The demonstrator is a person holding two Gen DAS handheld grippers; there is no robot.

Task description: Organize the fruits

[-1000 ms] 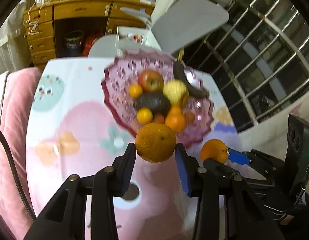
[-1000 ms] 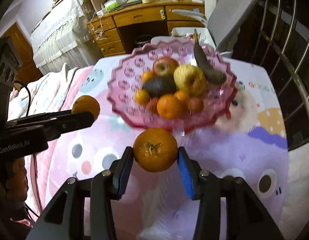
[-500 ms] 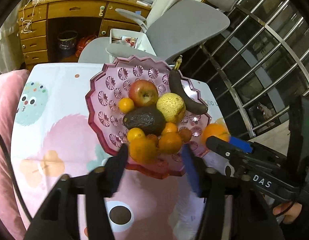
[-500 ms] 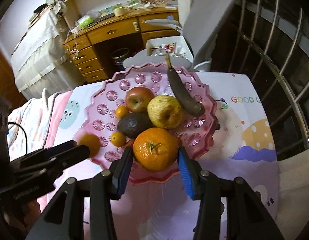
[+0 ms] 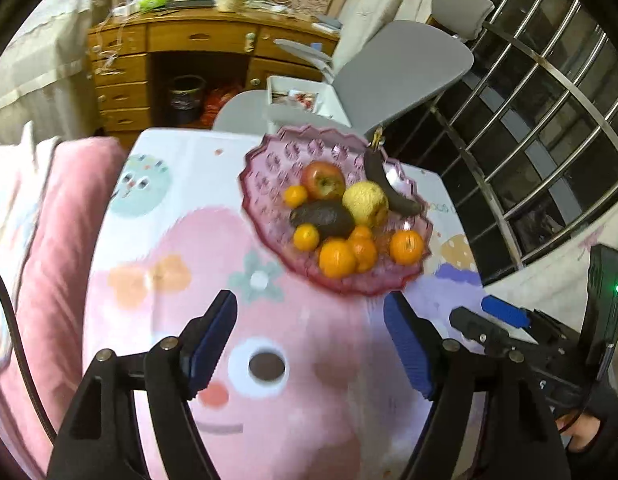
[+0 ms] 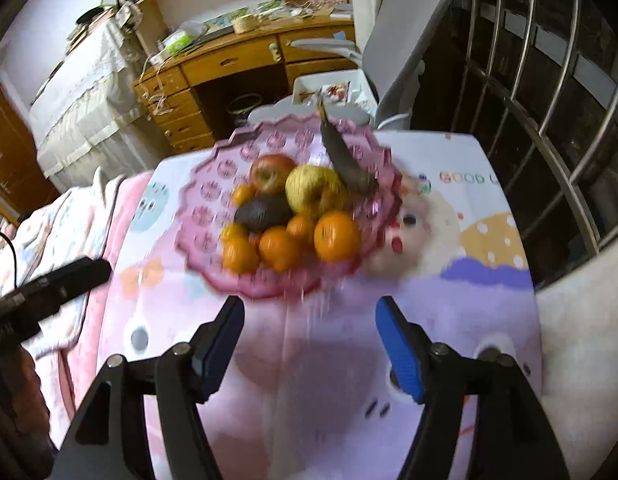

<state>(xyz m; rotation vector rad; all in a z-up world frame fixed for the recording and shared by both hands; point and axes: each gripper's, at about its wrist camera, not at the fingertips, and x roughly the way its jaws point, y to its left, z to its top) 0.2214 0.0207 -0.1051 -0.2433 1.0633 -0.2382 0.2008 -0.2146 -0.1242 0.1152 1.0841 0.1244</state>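
A pink, scallop-edged glass dish (image 5: 261, 184) stands on the bench toward its far edge, nearer the far right corner. All the fruit lies in it. At the back sits a red apple (image 5: 323, 179), with a yellow, rough-skinned pear (image 5: 365, 203) beside it on the right. A blackened banana (image 5: 389, 190) lies along the dish's right rim, stem pointing to the far edge. A dark avocado (image 5: 321, 218) lies on its side in the middle. Small oranges ring it: one (image 5: 295, 195) left of the apple, one (image 5: 306, 237) at the avocado's near left, and three bigger ones (image 5: 337, 258) (image 5: 364, 249) (image 5: 406, 246) lined up along the near rim.
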